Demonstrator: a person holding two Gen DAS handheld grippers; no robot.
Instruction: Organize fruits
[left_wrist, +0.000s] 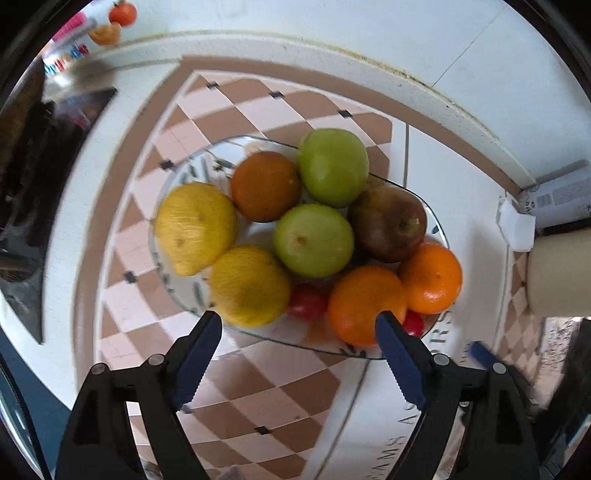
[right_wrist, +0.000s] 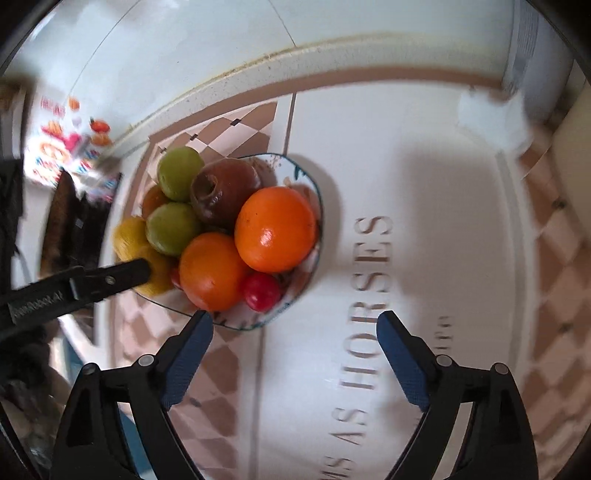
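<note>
A clear glass plate (left_wrist: 177, 177) on a checkered cloth holds two yellow lemons (left_wrist: 195, 227), two green apples (left_wrist: 314, 240), a dark red apple (left_wrist: 388, 221), several oranges (left_wrist: 364, 304) and small red tomatoes (left_wrist: 306, 301). My left gripper (left_wrist: 297, 323) is open and empty, just above the plate's near rim. In the right wrist view the plate (right_wrist: 316, 192) sits left of centre; my right gripper (right_wrist: 295, 321) is open and empty beside its near edge. The left gripper's finger (right_wrist: 110, 278) reaches over a lemon (right_wrist: 129, 232).
The table cloth (right_wrist: 369, 295) has a white panel with grey lettering. A colourful package (right_wrist: 55, 147) and dark objects lie at the far left. A white box (left_wrist: 515, 225) and a cream cylinder (left_wrist: 557, 273) stand at the right. A white wall (left_wrist: 332, 22) runs behind.
</note>
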